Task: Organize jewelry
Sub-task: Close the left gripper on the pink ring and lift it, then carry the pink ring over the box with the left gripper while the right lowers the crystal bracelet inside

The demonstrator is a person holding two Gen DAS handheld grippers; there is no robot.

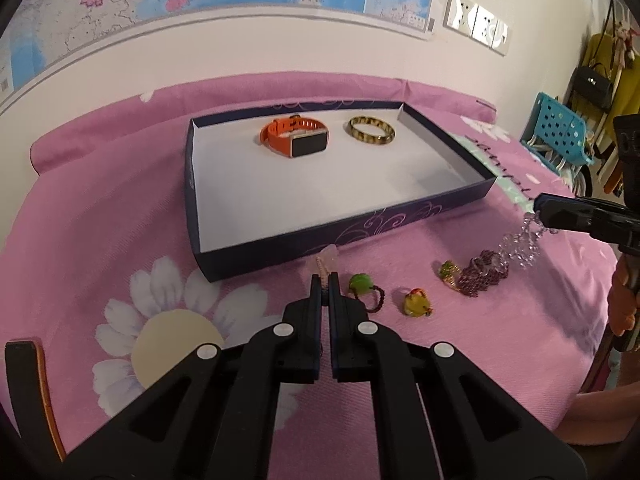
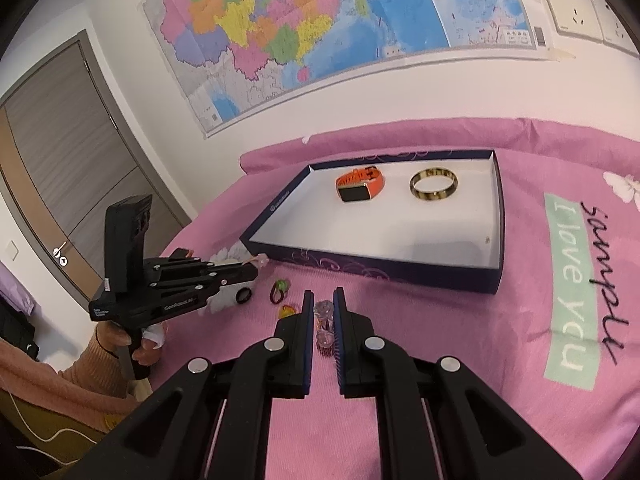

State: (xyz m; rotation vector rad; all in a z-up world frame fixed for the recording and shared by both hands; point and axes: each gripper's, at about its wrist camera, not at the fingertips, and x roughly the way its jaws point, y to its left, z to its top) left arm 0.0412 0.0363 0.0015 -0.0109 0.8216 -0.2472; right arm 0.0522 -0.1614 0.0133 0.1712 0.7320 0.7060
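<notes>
A dark blue box [image 1: 320,236] with a white floor lies on the pink bedspread; it also shows in the right wrist view [image 2: 400,272]. In it lie an orange watch [image 1: 294,138] and a tortoiseshell bangle [image 1: 371,130]. My left gripper [image 1: 325,280] is shut on a pale pink bead piece [image 1: 325,261] in front of the box. My right gripper [image 2: 322,300] is shut on a clear crystal bead bracelet [image 2: 323,310], lifting it off a purple bead bracelet [image 1: 482,276]. A green bead ring [image 1: 362,285] and a yellow ring [image 1: 416,303] lie between them.
A black ring [image 2: 243,296] lies on the spread under my left gripper [image 2: 256,270]. A small green and gold piece [image 1: 448,270] lies by the purple bracelet. A blue perforated basket [image 1: 558,130] stands beyond the bed's right edge. The wall with a map is behind the box.
</notes>
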